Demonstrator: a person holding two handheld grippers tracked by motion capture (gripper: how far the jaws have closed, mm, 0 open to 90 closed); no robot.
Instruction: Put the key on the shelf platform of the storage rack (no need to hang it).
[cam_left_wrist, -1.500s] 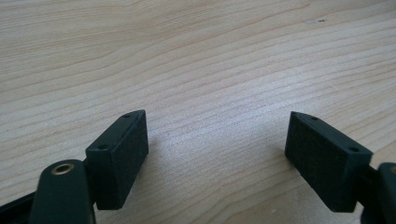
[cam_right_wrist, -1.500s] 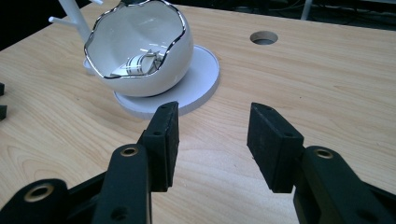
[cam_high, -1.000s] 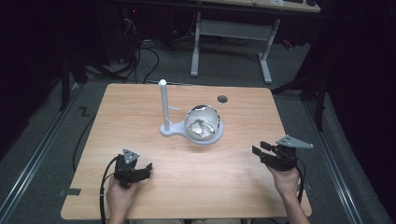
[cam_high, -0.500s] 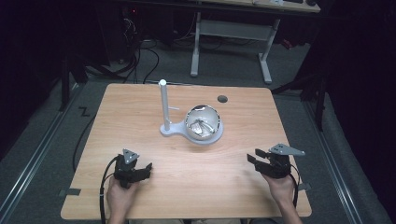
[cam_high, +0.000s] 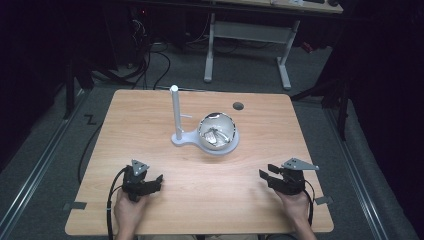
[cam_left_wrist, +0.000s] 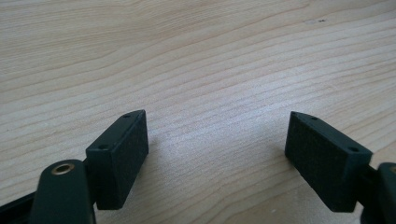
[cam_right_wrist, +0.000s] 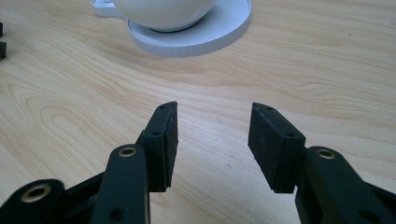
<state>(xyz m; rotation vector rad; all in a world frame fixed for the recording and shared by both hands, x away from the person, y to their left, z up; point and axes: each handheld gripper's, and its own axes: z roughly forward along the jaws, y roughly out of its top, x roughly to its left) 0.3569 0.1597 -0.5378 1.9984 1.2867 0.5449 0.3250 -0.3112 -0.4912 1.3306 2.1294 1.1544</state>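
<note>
White bowl (cam_high: 217, 134) sits mid-surface, slightly toward the far side, on the round disc of a white stand (cam_high: 192, 139). Inside the bowl I see something shiny and crumpled, foil-like; can't tell what it is. From the stand's left end a thin white post (cam_high: 175, 111) rises upright, with a short peg sticking out to the right.

In the right gripper view the bowl's underside is smooth plain white, seated in the middle of the disc with a flat rim showing all round.

My left tool (cam_high: 156, 181) is at the near-left of the surface (cam_high: 150, 115), jaws apart, nothing between them, bare wood under it in the left gripper view (cam_left_wrist: 217, 144). My right tool (cam_high: 266, 172) is at the near-right, jaws apart too, nothing held, pointing toward the stand (cam_right_wrist: 212, 130). Both are well apart from the bowl.

Open wood lies between the tools and the stand. A small dark round hole (cam_high: 238, 106) sits near the far edge, right of the post. Both hands are close to the near edge.
</note>
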